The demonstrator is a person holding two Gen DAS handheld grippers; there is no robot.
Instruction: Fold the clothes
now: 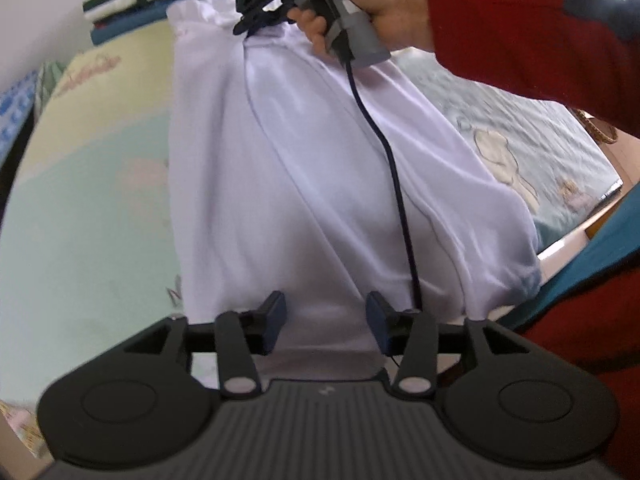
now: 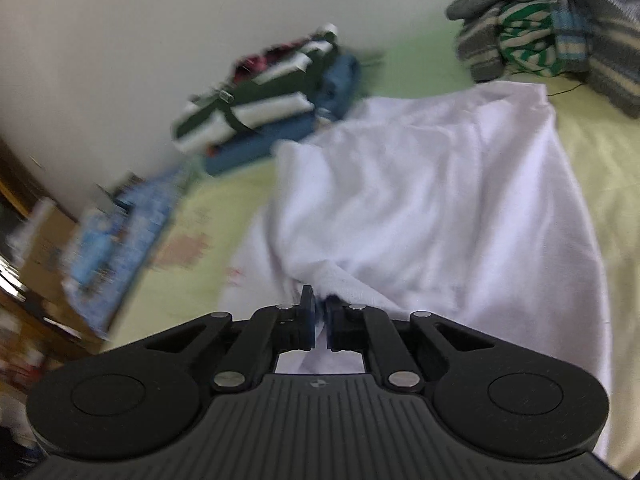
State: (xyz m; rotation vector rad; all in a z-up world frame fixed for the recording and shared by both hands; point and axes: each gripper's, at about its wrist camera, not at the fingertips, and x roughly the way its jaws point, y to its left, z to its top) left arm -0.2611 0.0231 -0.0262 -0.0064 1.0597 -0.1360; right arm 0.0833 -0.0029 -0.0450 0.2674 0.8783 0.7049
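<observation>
pinching white garment (image 2: pixel 440 200), right gripper (image 2: pixel 319 320)

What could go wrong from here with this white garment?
1. The right gripper pinches only a small bunch of the white garment, so the cloth may slip out when pulled.
2. The dark cable trails across the garment and could get caught in a fold.
3. The left gripper is open over the near hem, holding nothing, so that end may drag or bunch up.
</observation>
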